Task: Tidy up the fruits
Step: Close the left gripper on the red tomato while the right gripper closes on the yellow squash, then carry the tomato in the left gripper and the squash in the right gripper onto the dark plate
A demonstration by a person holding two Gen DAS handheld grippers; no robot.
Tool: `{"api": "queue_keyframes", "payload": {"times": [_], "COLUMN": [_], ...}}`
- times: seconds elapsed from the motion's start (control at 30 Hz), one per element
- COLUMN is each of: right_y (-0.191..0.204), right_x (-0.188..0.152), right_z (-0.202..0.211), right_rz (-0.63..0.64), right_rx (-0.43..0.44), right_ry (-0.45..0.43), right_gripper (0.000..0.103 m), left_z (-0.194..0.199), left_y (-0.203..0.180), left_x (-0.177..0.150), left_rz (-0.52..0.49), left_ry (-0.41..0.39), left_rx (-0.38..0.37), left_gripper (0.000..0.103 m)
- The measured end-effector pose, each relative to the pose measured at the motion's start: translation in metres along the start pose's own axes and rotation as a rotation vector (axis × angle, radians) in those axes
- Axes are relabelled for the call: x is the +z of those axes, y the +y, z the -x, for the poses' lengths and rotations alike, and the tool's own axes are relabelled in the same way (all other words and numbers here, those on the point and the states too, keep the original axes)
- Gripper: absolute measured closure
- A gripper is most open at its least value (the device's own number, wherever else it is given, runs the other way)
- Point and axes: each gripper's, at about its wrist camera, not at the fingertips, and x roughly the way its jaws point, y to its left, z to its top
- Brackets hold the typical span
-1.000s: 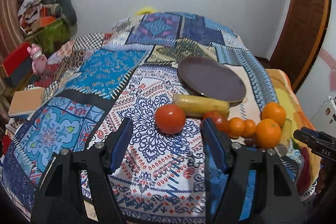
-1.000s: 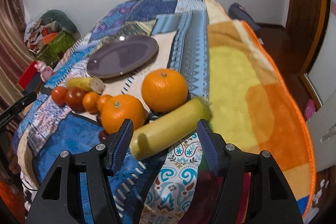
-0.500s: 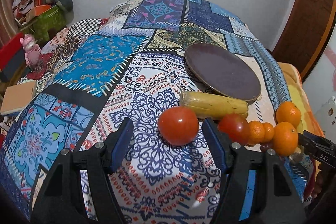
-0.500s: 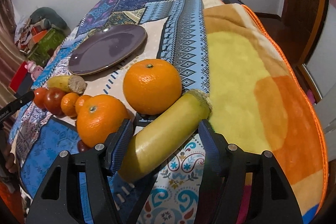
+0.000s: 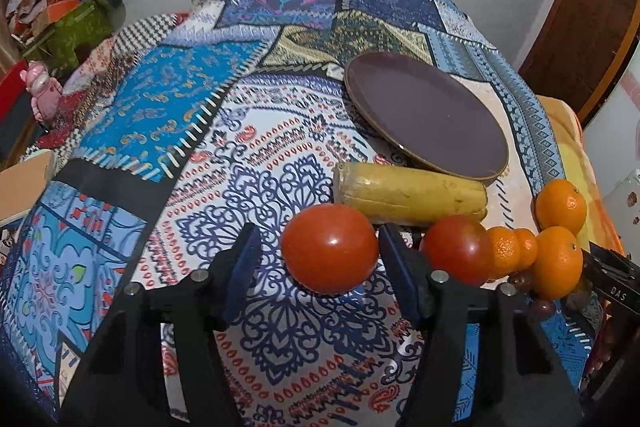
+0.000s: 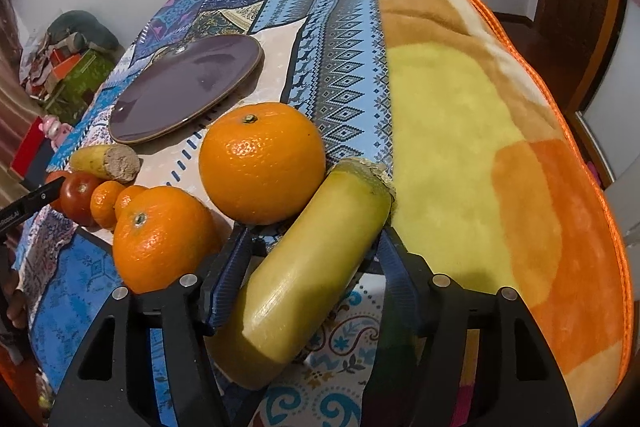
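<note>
Fruits on bed, plate (image 5: 424, 115) bare | left claw (image 5: 320, 259) wide open around tomato (image 5: 329, 247) | right claw (image 6: 312, 267) wide open around banana (image 6: 308, 275) | next: squeeze, lift to plate

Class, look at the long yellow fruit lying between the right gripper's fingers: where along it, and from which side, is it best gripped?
Grip the yellow fruit near mid-length, across its narrow width, coming from the near low side where the right gripper already straddles it. It lies diagonally, so the fingers should probably turn square to its long axis, clear of the orange beside it.
</note>
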Motion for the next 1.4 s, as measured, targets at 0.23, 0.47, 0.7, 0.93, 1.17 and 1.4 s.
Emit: {"api": "queue_keyframes", "payload": {"times": [0.23, 0.47, 0.7, 0.93, 1.17, 1.4], "right_y": [-0.009, -0.016, -0.015, -0.016, -0.018, -0.011], "right_x": [0.002, -0.002, 0.001, 0.003, 0.005, 0.020], "right_z": [0.004, 0.010, 0.003, -0.002, 0.020, 0.046], "right_rz": [0.030, 0.065, 0.077, 0.072, 0.078, 0.104], "right_rx": [0.021, 0.039, 0.027, 0.005, -0.013, 0.001], "right_ry": [0.016, 0.040, 0.060, 0.031, -0.025, -0.099], "right_gripper": [0.056, 0.064, 0.065, 0.067, 0.068, 0.068], "left_z": [-0.005, 0.014, 0.035, 0.048, 0.068, 0.084], "left_y": [0.001, -0.003, -0.010, -0.019, -0.028, -0.043], "left_x": [0.000, -0.014, -0.029, -0.029, -0.019, -0.004], "left_rz": [0.012, -0.011, -0.032, -0.048, -0.060, -0.089], "left_ry": [0.031, 0.016, -0.004, -0.032, -0.082, -0.136], "left_rx": [-0.024, -0.022, -0.034, -0.038, -0.048, -0.059], "left_gripper": [0.054, 0.054, 0.054, 0.054, 0.054, 0.054]}}
